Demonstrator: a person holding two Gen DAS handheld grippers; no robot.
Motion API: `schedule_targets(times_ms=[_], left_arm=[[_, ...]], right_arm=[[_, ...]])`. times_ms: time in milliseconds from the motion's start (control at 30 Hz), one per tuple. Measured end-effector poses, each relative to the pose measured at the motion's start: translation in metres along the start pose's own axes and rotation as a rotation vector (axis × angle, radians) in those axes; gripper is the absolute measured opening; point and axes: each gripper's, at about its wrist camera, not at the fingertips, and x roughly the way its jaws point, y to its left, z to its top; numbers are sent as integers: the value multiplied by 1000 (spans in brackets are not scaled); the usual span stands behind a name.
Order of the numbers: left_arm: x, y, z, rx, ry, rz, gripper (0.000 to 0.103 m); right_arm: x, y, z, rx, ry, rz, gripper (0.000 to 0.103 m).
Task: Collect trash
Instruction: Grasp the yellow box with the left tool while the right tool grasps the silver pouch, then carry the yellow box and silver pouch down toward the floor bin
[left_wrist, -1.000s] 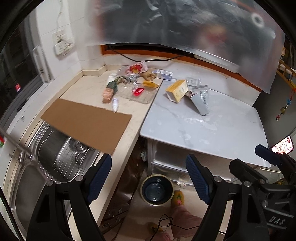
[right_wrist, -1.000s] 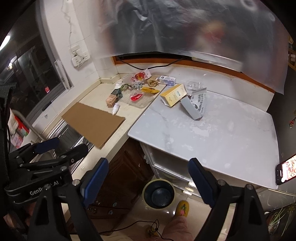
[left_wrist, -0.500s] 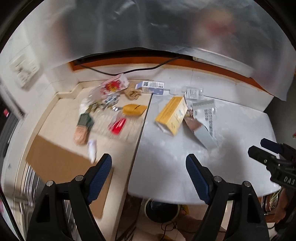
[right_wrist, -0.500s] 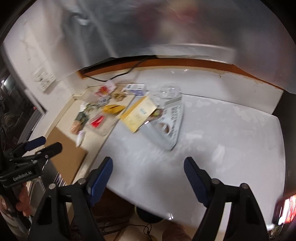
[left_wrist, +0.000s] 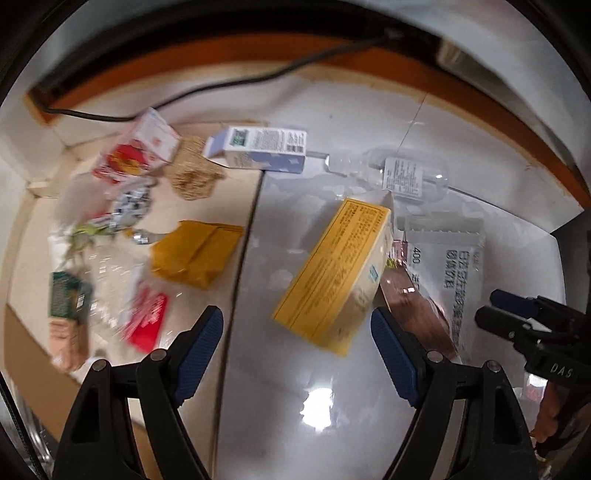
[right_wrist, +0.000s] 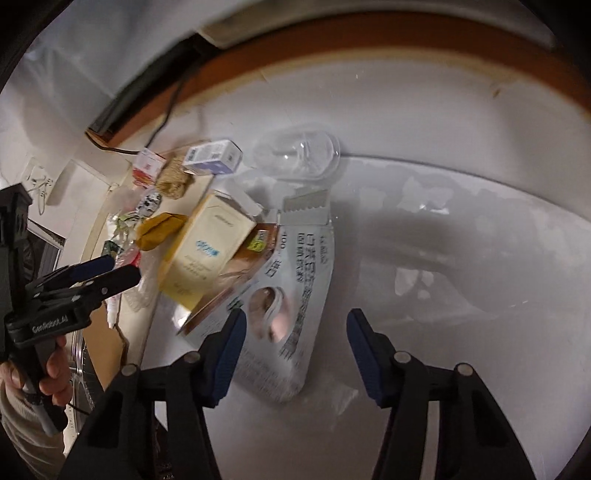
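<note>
Both grippers have dropped in close over the worktop, from standing back above the floor a second ago, so the reach for the first piece of trash looks under way. The left gripper (left_wrist: 297, 347) is spread wide and empty; just ahead, between its fingers, lies the yellow box (left_wrist: 334, 273), long axis running away and slightly right. The right gripper (right_wrist: 295, 349) is likewise wide and empty, the white pouch (right_wrist: 295, 295) lying lengthwise ahead, tilted right, its near end between the fingers. Beyond: a clear bottle (left_wrist: 399, 173) and a lilac carton (left_wrist: 264, 149).
</note>
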Motion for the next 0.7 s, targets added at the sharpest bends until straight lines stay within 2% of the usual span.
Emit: schedule_targets(times_ms=[233,367,433,533,667,700], left_arm=[[49,3,16,-17,91,-69,81],[62,1,14,-38,124,-117,74],[61,-2,12,-38,105,-112,73],[55,-3,6,-49,68,-116,65],[41,-8,-1,-90,8,-142,36],[41,-11,-3,-98,11,-130,34]], right_arm=[[33,-9,9,12,73,60,42],[41,-5,10,-17,76,77,26],[43,-4,10,-29,83,85,16],[39,1,9,-46,50,103,9],[29,12,3,-88,4,74,7],[26,14,1,-96,-5,65,7]])
